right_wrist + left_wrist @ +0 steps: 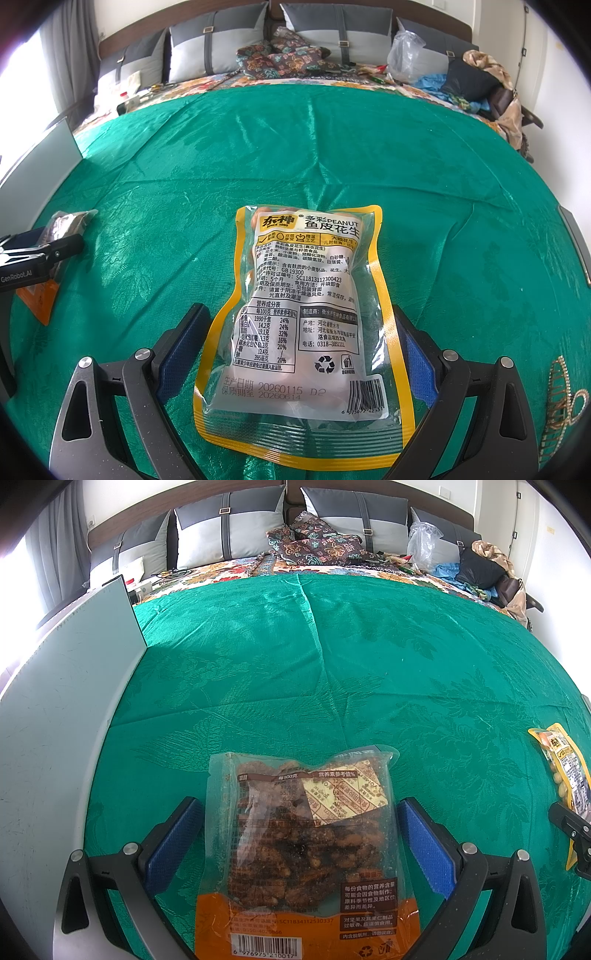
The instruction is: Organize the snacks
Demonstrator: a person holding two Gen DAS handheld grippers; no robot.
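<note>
Right wrist: yellow-edged peanut packet [303,317], label up.

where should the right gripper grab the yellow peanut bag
Across the peanut bag at its narrowed middle, coming straight down from above. It lies flat on the green cloth, lengthwise between the open fingers of the right gripper, so its side edges are reachable.

Green-covered bed [406,184]: two snack packets [303,314].

green damask bedspread [369,657], orange-banded nut packet [306,849], yellow-bordered peanut packet [306,314]
</note>
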